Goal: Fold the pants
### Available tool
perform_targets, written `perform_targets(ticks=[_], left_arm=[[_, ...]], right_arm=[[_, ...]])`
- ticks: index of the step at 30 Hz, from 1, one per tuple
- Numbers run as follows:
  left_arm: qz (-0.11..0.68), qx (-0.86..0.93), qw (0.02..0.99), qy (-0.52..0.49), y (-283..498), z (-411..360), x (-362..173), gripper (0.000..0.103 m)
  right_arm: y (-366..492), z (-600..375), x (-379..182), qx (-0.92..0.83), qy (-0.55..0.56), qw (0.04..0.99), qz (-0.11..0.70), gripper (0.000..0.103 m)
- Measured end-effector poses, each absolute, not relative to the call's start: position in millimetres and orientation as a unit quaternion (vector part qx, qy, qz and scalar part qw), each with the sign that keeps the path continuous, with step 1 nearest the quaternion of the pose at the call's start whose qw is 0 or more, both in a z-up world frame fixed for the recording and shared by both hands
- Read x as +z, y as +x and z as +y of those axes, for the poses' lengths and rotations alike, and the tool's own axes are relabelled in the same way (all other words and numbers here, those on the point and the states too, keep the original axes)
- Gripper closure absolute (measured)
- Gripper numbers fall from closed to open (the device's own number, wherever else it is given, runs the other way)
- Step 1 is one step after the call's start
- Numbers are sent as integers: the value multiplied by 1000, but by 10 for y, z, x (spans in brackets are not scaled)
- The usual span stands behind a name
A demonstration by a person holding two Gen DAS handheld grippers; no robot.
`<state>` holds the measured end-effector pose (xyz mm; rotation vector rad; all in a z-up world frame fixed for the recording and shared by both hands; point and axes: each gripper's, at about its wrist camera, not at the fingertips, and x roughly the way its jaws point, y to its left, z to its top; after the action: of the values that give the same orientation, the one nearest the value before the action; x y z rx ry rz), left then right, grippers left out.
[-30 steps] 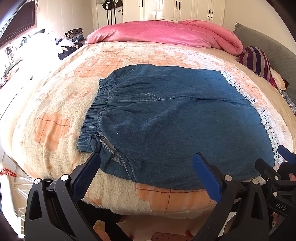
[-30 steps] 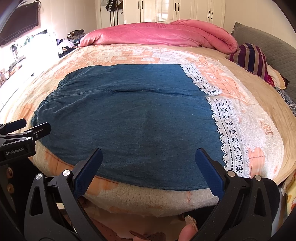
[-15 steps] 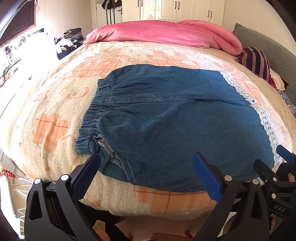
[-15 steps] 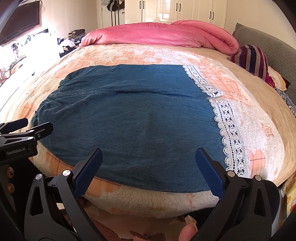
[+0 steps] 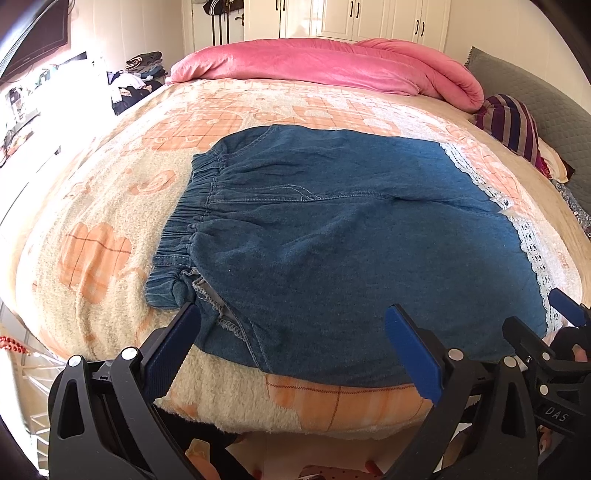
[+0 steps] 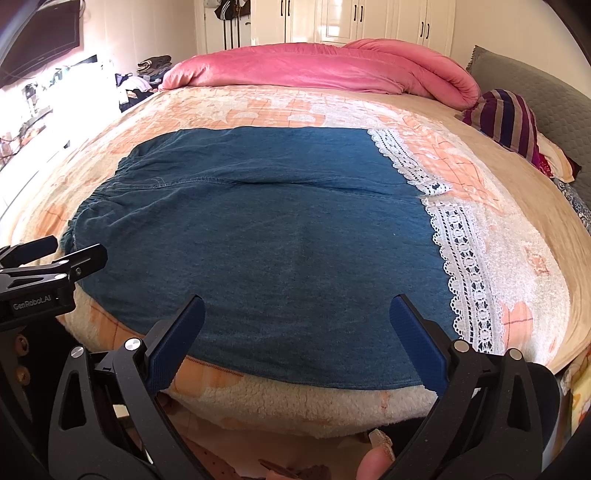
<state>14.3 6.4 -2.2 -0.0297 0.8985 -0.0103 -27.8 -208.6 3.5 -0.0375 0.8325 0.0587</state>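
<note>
Blue denim pants lie spread flat on the bed, elastic waistband to the left, white lace hems to the right. They also fill the right wrist view. My left gripper is open and empty, just above the near edge of the pants by the waistband end. My right gripper is open and empty, over the near edge of the pant leg. Each gripper shows at the edge of the other's view: the right one and the left one.
The bed has a cream and orange fleece blanket. A rolled pink duvet lies at the far side. A striped pillow and grey headboard are at the right. Piled clothes and white wardrobes stand beyond.
Both grippers have crept slightly forward toward the bed; the near edge of the pants sits a little closer. The jaws stay open and the pants have not moved.
</note>
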Motion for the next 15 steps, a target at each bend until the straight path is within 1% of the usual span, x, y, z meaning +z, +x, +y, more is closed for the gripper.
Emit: perform_targets(ticks=[15], left_arm=[[438, 1, 898, -27, 496, 195, -4, 4]], right_arm=[[174, -2024, 50, 50, -21, 908, 416, 8]])
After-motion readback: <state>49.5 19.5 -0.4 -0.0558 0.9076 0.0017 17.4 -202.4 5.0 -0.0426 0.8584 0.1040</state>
